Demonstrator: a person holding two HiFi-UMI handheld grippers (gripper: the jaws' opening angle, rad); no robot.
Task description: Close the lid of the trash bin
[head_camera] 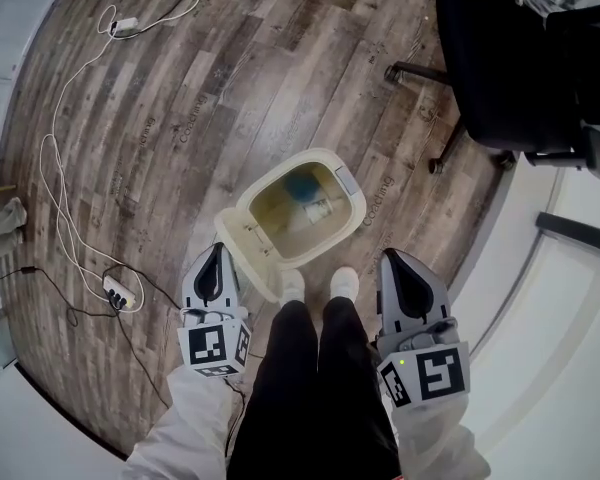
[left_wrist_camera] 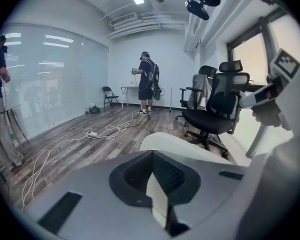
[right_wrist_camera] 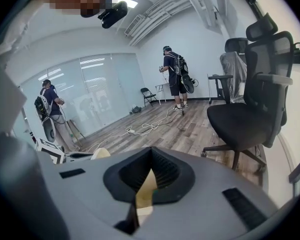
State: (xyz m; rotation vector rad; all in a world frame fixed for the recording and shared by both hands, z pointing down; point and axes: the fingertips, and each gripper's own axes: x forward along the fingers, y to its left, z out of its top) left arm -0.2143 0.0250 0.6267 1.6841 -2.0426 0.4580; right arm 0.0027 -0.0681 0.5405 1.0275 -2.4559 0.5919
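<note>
"Coating" stands printed several times on the wooden floor (head_camera: 377, 200).

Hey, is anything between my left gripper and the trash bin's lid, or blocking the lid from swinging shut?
Nothing visible does. The open lid hangs at the trash bin's side, right by the left gripper, and nothing sticks up above the rim.

Cream bin (head_camera: 352, 200), upright on wood floor (head_camera: 230, 78), mouth open, blue and pale litter (head_camera: 305, 193) inside, lid (head_camera: 242, 250) swung open at its near-left rim
</note>
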